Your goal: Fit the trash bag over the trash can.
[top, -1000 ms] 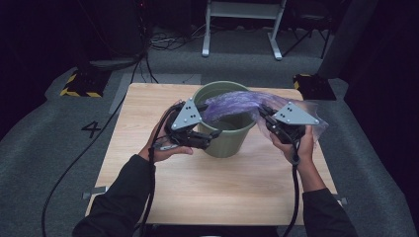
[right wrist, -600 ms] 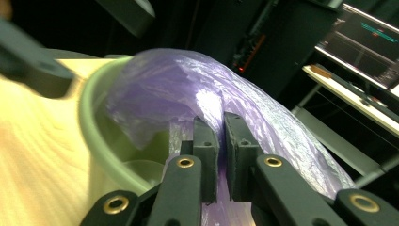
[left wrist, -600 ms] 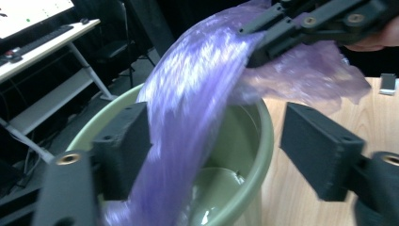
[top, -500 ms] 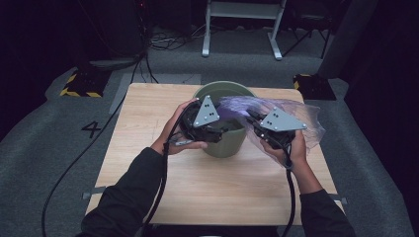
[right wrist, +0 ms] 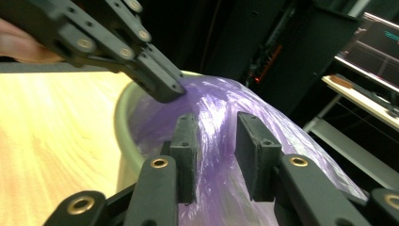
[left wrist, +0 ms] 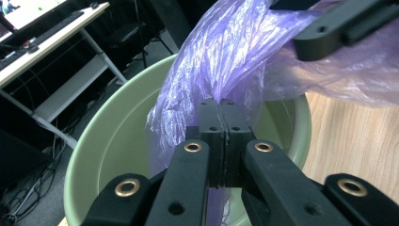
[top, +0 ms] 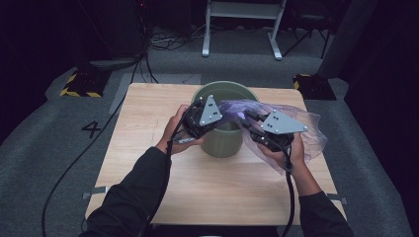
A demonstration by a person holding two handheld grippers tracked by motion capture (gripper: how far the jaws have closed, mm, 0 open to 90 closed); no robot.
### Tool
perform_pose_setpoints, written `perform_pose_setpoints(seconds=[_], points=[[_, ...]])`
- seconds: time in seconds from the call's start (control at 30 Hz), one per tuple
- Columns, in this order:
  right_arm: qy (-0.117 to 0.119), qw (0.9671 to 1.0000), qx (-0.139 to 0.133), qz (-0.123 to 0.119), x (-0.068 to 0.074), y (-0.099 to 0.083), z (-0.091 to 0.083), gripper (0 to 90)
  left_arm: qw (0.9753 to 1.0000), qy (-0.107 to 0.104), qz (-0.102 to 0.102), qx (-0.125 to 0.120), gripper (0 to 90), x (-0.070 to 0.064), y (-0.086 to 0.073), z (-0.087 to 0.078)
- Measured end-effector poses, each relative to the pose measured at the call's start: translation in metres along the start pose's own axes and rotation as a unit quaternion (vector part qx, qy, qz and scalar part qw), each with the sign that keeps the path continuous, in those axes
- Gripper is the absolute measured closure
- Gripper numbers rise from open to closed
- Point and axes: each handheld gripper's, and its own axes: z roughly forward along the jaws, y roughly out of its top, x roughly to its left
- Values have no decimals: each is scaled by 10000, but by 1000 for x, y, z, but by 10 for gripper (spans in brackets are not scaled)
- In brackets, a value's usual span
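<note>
A green bucket point(top: 222, 143) stands mid-table, and a crumpled purple plastic bag point(top: 309, 131) trails from its mouth to the right. My left gripper point(top: 225, 117) hangs over the bucket's rim. In the left gripper view its jaws point(left wrist: 220, 117) are shut on a gathered strand of the bag point(left wrist: 221, 52) above the bucket's rim point(left wrist: 94, 150). My right gripper point(top: 248, 122) faces it from the right. Its jaws point(right wrist: 216, 136) stand apart with the bag point(right wrist: 226, 96) running between them, close to the left gripper's jaw tip point(right wrist: 160, 84).
The wooden table point(top: 148, 108) has bare room left of and in front of the bucket. On the grey floor lie cables, a yellow-and-black striped block point(top: 79, 84) and a "4" mark point(top: 92, 129). A white frame point(top: 242, 29) stands behind.
The left gripper has moved right, up over the bucket's rim. The right gripper has come in toward it, and the bag now bunches between them and hangs right.
</note>
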Motion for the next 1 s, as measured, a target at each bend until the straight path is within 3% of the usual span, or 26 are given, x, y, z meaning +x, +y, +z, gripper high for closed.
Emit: perform_pose_setpoints(seconds=[0.13, 0.3, 0.47, 0.6, 0.73, 0.8, 0.83, 0.9, 1.0], points=[[29, 10000, 72, 21, 1, -1, -5, 441, 10000, 46, -56, 63, 897, 4, -3, 1], [-137, 9997, 128, 184, 0, -10, -20, 263, 9998, 36, -194, 78, 898, 11, -8, 0], [-229, 9993, 171, 260, 1, -25, -34, 230, 9997, 24, -231, 102, 898, 14, -12, -1], [-380, 9979, 416, 310, 0, -40, -39, 217, 9998, 23, -181, 119, 898, 17, -16, -3], [-486, 9949, 783, 416, -5, -56, -31, 196, 9997, 1, -180, 170, 897, 23, -23, -2], [-421, 9940, 936, 381, -4, -61, -26, 211, 9995, 13, -234, 195, 897, 27, -25, -2], [-402, 9936, 996, 361, -4, -63, -24, 271, 9995, 19, -259, 191, 897, 28, -26, -2], [-195, 9937, 1086, 182, -2, -66, -21, 468, 9993, 21, -297, 212, 896, 30, -28, -1], [-143, 9932, 1153, -34, 1, -67, -17, 696, 9992, 23, -349, 194, 882, 32, -31, -1]])
